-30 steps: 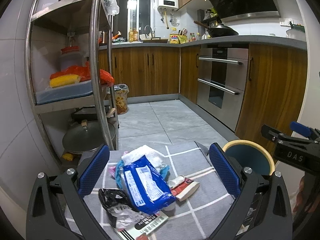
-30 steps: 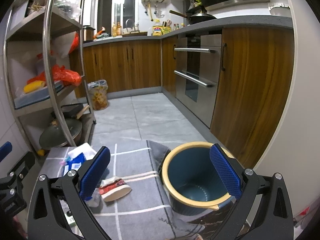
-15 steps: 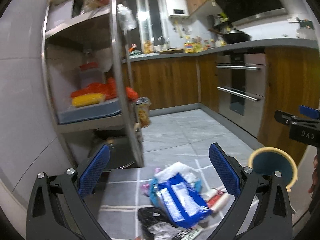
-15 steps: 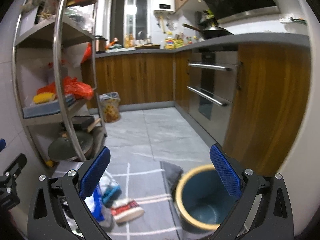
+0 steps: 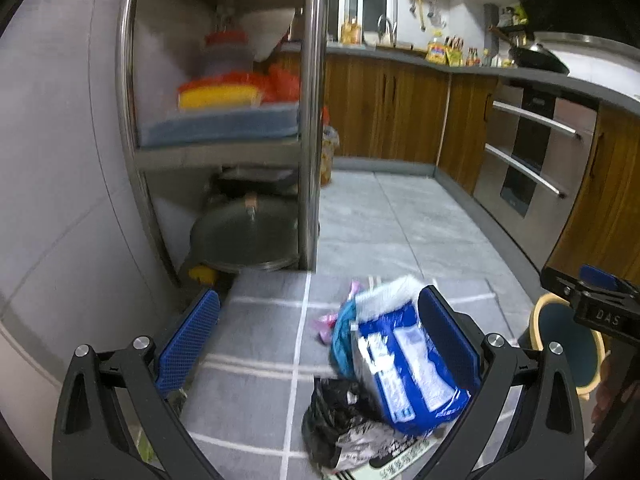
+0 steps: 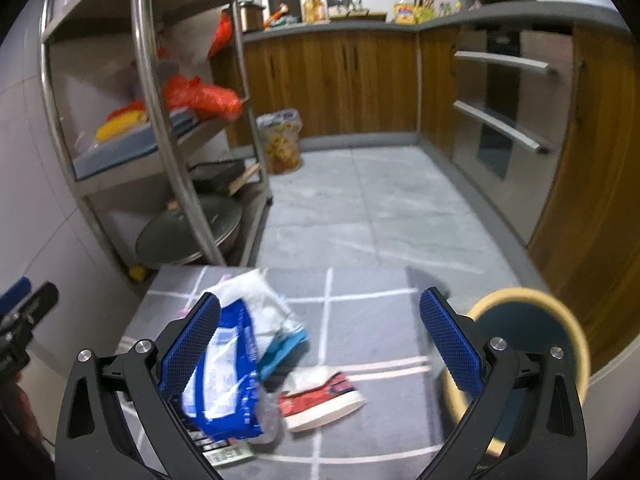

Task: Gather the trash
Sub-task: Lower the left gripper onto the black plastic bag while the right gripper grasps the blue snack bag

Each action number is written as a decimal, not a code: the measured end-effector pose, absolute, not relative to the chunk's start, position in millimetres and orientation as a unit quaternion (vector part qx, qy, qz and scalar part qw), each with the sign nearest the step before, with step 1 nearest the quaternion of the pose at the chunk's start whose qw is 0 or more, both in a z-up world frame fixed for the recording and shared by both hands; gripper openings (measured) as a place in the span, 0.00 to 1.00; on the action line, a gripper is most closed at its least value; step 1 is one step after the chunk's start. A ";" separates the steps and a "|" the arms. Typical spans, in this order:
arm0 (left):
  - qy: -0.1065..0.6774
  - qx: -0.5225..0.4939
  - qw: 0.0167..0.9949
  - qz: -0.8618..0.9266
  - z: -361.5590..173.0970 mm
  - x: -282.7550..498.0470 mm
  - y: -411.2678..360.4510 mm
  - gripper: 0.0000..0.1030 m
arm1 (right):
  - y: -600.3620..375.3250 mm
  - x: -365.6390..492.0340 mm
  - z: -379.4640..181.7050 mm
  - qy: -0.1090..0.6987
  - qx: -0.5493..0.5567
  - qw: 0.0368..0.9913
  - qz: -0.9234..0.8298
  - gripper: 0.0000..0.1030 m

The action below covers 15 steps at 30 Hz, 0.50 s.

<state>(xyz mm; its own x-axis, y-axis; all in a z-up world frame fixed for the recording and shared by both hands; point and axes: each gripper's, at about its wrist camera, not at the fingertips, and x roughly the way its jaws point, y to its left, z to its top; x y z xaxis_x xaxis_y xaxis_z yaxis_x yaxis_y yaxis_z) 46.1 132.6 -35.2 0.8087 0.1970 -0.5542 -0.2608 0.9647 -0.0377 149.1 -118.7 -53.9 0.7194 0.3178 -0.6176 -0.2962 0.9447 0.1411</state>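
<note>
A pile of trash lies on a grey checked mat [image 5: 260, 344]: a blue and white plastic bag [image 5: 408, 372], a black wrapper [image 5: 340, 420], a teal scrap [image 5: 342, 336] and a pink scrap [image 5: 326, 322]. In the right wrist view the blue bag [image 6: 224, 372] lies beside a red and white box [image 6: 320, 400]. A blue bin with a yellow rim [image 6: 528, 332] stands at the mat's right; it also shows in the left wrist view [image 5: 568, 344]. My left gripper [image 5: 320, 344] is open and empty above the mat, left of the pile. My right gripper [image 6: 320, 332] is open and empty above the pile.
A steel shelf rack [image 5: 312, 120] with pans and food stands at the left, close to the mat. Wooden cabinets and an oven [image 6: 504, 120] line the right and back. A bag of goods [image 6: 282, 140] stands on the tiled floor.
Both grippers have swung left. The pile has shifted to the right in the left wrist view, and the bin has moved to the right edge in the right wrist view.
</note>
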 end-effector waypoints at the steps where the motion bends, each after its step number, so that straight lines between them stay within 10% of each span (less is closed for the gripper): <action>1: 0.295 -0.055 0.946 0.121 -42.0 47.6 134.1 0.95 | -111.5 151.2 -58.3 0.343 0.015 0.923 0.174 0.95; 8: 0.349 -0.050 0.928 0.123 -80.8 59.6 136.9 0.89 | -77.6 159.1 -83.4 0.375 -0.008 0.907 0.191 0.92; 15: 0.392 -0.086 0.911 0.098 -100.3 64.9 144.7 0.66 | -81.1 170.9 -102.6 0.425 0.023 0.880 0.208 0.65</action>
<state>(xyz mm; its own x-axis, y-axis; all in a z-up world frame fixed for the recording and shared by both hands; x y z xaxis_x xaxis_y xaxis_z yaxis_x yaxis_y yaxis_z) 64.9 144.7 -100.3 0.6730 0.1103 -0.7313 -0.2454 0.9661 -0.0802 170.9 -81.1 -102.6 0.5510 0.3867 -0.7395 -0.3474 0.9120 0.2181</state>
